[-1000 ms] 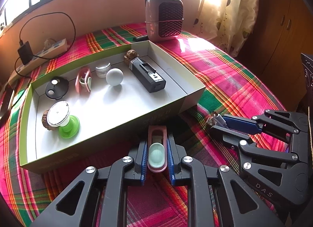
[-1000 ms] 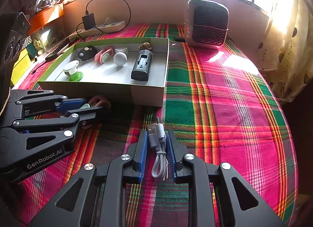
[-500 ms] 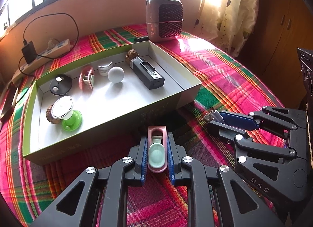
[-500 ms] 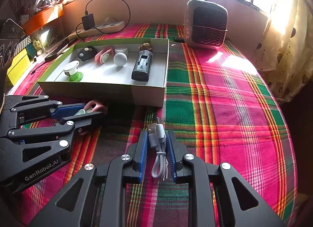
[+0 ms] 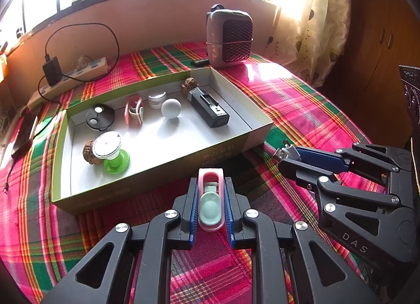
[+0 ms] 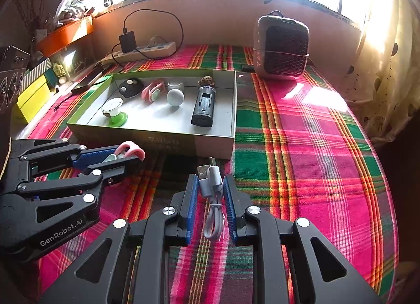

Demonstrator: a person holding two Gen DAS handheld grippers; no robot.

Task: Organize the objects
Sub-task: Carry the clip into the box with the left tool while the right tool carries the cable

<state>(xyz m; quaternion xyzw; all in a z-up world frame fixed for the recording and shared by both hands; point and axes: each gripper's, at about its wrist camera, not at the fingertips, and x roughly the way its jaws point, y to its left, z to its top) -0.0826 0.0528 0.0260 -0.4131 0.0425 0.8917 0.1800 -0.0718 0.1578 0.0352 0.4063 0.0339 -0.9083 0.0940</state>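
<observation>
Left gripper (image 5: 210,205): blue pads clamped on a pink clip with mint insert (image 5: 210,200), held over the plaid cloth (image 5: 302,110) just short of the box's near wall.

Right gripper (image 6: 209,200): pads clamped on a folded grey USB cable (image 6: 211,193), plug end pointing toward the box's near right corner; held beside the left gripper, near but apart.

Open cardboard box (image 5: 168,172), green outside and white inside, lay on the cloth. Contents, left end to right end:
- white-topped disc on a green base (image 5: 111,153), with a brown nut (image 5: 89,150) touching it
- black round lid (image 5: 100,117), far left corner
- second pink clip (image 5: 134,111)
- small white jar (image 5: 157,99), against the far wall
- white ball (image 5: 171,108)
- black rectangular device (image 5: 208,111), lengthwise
- another brown nut (image 5: 189,85), at the far wall

Beyond the box: a pink heater (image 5: 229,37) at the cloth's far edge; a power strip (image 5: 78,73) with black charger at the far left edge.
</observation>
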